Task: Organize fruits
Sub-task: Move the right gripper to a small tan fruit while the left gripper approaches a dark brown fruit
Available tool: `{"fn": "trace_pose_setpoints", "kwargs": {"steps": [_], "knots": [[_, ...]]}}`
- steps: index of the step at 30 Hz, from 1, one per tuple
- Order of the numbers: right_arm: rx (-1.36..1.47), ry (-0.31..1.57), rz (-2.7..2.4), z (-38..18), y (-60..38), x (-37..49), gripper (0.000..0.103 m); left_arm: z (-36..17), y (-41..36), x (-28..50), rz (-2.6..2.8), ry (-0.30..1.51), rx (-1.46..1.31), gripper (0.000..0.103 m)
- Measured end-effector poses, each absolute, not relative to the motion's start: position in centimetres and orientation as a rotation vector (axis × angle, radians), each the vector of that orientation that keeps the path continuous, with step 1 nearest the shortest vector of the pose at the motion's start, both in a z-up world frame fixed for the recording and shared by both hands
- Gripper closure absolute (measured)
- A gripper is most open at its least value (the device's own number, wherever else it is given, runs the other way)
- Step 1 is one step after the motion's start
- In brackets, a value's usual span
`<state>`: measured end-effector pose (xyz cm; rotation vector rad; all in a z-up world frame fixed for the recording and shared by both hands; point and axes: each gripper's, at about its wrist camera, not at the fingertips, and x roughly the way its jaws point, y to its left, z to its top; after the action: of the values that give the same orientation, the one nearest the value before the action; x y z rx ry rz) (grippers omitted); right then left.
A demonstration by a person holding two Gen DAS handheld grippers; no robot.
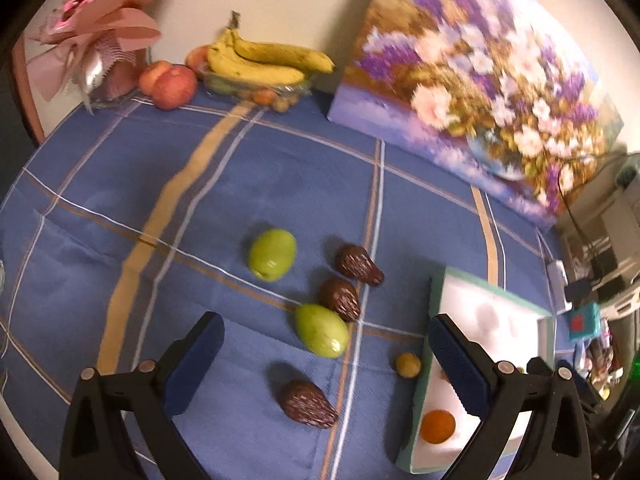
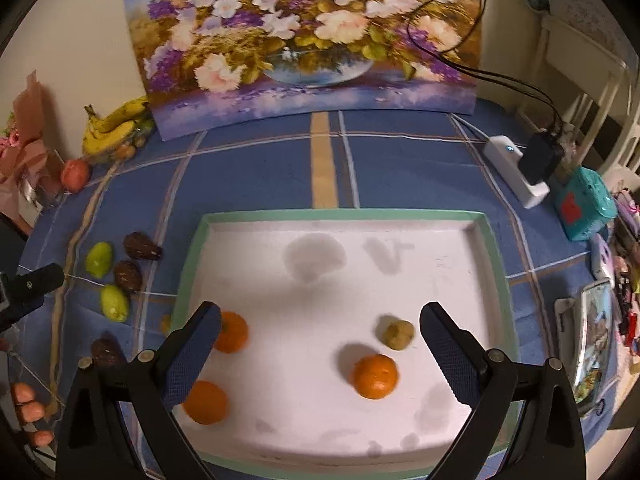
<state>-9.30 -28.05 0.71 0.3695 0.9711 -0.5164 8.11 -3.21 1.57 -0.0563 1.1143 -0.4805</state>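
The shallow white tray with a green rim (image 2: 192,256) is the sorting place, and it already holds three round orange citrus fruits (image 2: 375,376) and one small dull yellow-brown fruit (image 2: 397,334), all lying apart on its floor. Judging by that, the round orange ones went in first and the rest wait their turn.

Just left of the tray, on the blue checked tablecloth (image 1: 120,200), lie the fruits not yet sorted: two smooth green oval fruits (image 1: 321,330), three dark brown rough pear-shaped fruits (image 1: 306,403) and one small yellowish round fruit (image 1: 408,365), which sits nearest the tray's rim.

The left gripper (image 1: 324,364) hangs tilted down over this loose group with its jaws wide apart and nothing between the pads, probably lining up a next pick. The right gripper (image 2: 320,354) hangs over the near part of the tray, jaws also spread wide and empty; the orange fruit below it lies free on the tray floor.

Far beyond the tray, against the wall, stand a flower painting on canvas (image 2: 312,40), a bunch of yellow bananas (image 1: 264,60) over a clear dish, and red apples (image 1: 172,84).
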Motion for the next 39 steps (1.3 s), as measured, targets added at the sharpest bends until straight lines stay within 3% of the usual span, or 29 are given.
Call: {"fn": "trace_pose_setpoints", "kwargs": {"steps": [11,21,23,25,31,39], "knots": [[0.361,0.954,-0.4,1.2,-24.2,-5.7,0.004,2.5,3.5,11.2,-0.416,1.069,-0.202,0.0],[0.326,0.923,-0.302,1.6,-19.9,-2.5,0.005,3.9,5.4,11.8,-0.395,0.986,-0.175,0.0],[0.323,0.926,-0.288,1.6,-19.3,-2.0,0.009,3.8,5.7,12.2,-0.404,1.012,-0.202,0.0],[0.323,0.93,-0.27,1.5,-18.8,-1.6,0.026,3.6,6.1,12.5,-0.409,1.046,-0.245,0.0],[0.293,0.976,-0.227,0.8,-17.3,-0.2,0.049,3.8,6.0,12.5,-0.373,1.036,-0.199,0.0],[0.251,1.098,-0.205,-1.7,-16.2,0.8,0.06,2.7,4.3,12.3,-0.37,1.087,-0.1,0.001]]}}
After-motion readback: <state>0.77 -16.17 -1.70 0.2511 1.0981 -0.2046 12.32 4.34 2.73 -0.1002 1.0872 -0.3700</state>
